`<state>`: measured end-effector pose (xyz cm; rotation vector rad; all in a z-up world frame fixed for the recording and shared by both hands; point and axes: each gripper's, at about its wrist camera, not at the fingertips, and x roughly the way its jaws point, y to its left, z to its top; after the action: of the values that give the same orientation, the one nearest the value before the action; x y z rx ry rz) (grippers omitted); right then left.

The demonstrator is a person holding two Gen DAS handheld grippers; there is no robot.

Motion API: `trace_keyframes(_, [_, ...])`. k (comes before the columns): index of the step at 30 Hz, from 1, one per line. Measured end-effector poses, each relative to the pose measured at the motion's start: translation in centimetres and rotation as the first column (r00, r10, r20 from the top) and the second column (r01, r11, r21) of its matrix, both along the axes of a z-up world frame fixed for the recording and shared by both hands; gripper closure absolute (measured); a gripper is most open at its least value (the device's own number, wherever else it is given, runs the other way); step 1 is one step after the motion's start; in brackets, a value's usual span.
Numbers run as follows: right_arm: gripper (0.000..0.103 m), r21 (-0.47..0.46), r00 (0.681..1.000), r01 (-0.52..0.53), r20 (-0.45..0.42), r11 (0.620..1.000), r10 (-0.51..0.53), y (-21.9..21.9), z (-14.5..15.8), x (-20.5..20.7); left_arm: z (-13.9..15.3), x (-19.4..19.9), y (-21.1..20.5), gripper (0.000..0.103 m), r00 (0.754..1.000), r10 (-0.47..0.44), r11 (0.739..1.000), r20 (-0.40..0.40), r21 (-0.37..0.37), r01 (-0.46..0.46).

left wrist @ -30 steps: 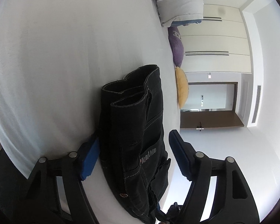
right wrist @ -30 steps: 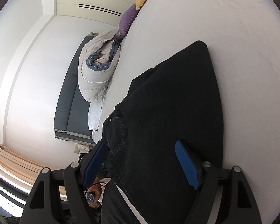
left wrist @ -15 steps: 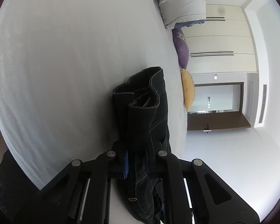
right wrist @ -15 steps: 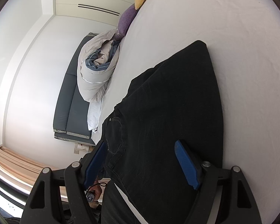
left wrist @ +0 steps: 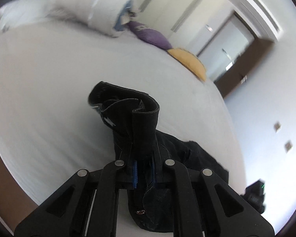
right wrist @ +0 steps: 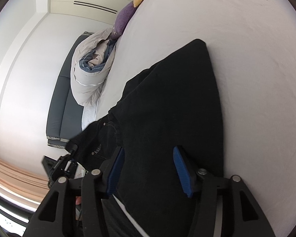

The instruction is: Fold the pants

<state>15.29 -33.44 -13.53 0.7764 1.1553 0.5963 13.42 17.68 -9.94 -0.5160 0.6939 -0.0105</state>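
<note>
White bedding covers the bed (left wrist: pixel 49 102), with a rolled duvet (left wrist: pixel 92 13), a purple cushion (left wrist: pixel 150 35) and a yellow cushion (left wrist: pixel 189 63) far beyond the fingers. The left gripper (left wrist: pixel 144 174) has its fingers clamped tight on a bunched fold of the black pants (left wrist: pixel 136 122), whose waistband curls up just ahead of the fingertips, raised off the sheet. The right gripper (right wrist: pixel 148 170) has just been closing; its blue fingers (right wrist: pixel 180 171) stand apart, with the flat black cloth spread between and ahead of them on the bed, not pinched.
</note>
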Motion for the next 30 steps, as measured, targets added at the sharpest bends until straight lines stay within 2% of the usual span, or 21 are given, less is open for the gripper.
trace_keyframes(1, [0.034,0.011,1.000,-0.007,-0.004,1.000,0.007,0.5,0.5,0.2,1.1,0.5,-3.0,0.095,0.998,-0.067,0.991,0.006,0.112,0.066])
trace_keyframes(2, [0.027,0.019,1.000,-0.014,-0.003,1.000,0.014,1.1,1.0,0.4,1.6,0.7,-5.3,0.095,0.993,-0.116,0.978,0.008,0.178,0.113])
trace_keyframes(6, [0.022,0.095,0.994,-0.108,0.019,0.990,0.107,5.2,2.6,2.9,1.1,1.2,-11.6,0.095,0.972,-0.232,0.926,-0.027,0.299,0.229])
trace_keyframes(9, [0.018,0.148,0.988,-0.148,-0.014,0.978,0.152,7.7,2.0,4.8,-0.4,0.9,-16.7,0.095,0.943,-0.321,0.848,-0.082,0.419,0.325])
trace_keyframes(11, [0.015,0.177,0.987,-0.147,-0.046,0.973,0.157,8.4,1.0,5.7,-2.3,0.2,-20.0,0.095,0.911,-0.389,0.771,-0.138,0.492,0.404])
trace_keyframes(12, [0.015,0.188,0.987,-0.136,-0.059,0.973,0.150,8.4,0.6,6.0,-3.8,0.0,-21.2,0.095,0.898,-0.409,0.748,-0.165,0.502,0.433])
trace_keyframes(14, [0.012,0.201,0.989,-0.098,-0.091,0.975,0.118,7.9,-0.3,6.3,-6.2,-0.4,-22.8,0.095,0.876,-0.428,0.724,-0.221,0.497,0.479])
trace_keyframes(16, [0.012,0.206,0.989,-0.068,-0.113,0.976,0.093,7.1,-0.8,6.4,-7.3,-1.2,-24.1,0.095,0.867,-0.436,0.695,-0.242,0.521,0.495])
trace_keyframes(21, [0.012,0.175,0.989,-0.103,-0.087,0.979,0.120,6.9,-0.1,6.2,-7.1,-3.0,-26.3,0.095,0.859,-0.449,0.609,-0.245,0.620,0.495])
trace_keyframes(26, [0.012,0.116,0.986,-0.147,-0.061,0.982,0.155,8.1,1.5,6.4,-7.4,-5.3,-29.7,0.095,0.839,-0.477,0.486,-0.262,0.716,0.501])
trace_keyframes(28, [0.011,0.120,0.983,-0.169,-0.048,0.978,0.176,8.2,2.6,6.2,-8.1,-6.3,-31.1,0.095,0.832,-0.482,0.422,-0.276,0.758,0.497])
trace_keyframes(30, [0.009,0.060,0.977,-0.200,-0.056,0.978,0.203,8.7,3.3,6.1,-8.4,-6.9,-32.5,0.095,0.829,-0.483,0.359,-0.281,0.801,0.480])
